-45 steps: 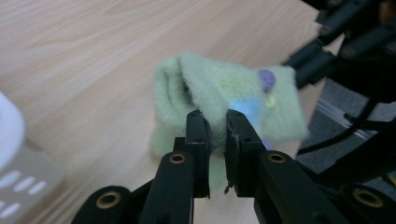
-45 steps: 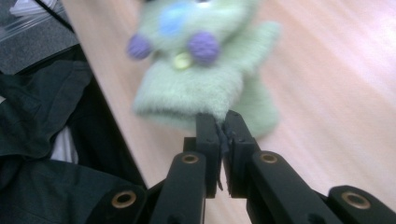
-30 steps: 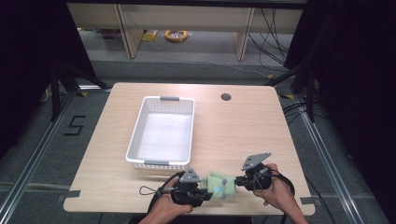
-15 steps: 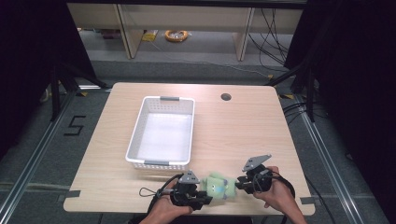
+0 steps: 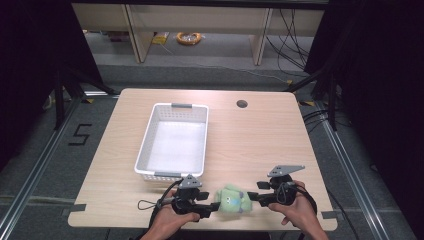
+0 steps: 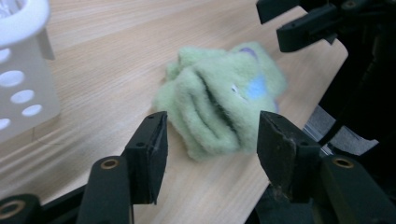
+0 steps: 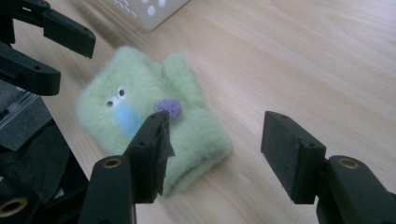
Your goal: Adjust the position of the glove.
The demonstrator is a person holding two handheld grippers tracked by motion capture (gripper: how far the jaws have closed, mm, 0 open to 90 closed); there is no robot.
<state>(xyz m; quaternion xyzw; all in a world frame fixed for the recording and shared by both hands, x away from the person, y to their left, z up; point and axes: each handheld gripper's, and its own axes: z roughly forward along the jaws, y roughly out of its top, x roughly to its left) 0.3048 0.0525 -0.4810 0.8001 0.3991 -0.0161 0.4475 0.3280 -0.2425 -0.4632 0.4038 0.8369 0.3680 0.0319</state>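
Note:
A fuzzy green plush mitten with eyes, a blue patch and a purple pom lies crumpled on the table near its front edge. My left gripper is just left of it and my right gripper just right of it, pointing at each other. Both sets of jaws have just been opening. In the left gripper view the open gripper frames the mitten's near edge without touching it. In the right gripper view the open gripper has the mitten's cuff end beside its left jaw, not pressed.
A white perforated basket stands behind the left gripper, long side running away from me; its corner shows in the right gripper view. A round cable hole is at the back of the wooden table.
The mitten, earlier held stretched between both shut grippers, now rests on the table. Both grippers have opened and let it go; the hands stayed in place.

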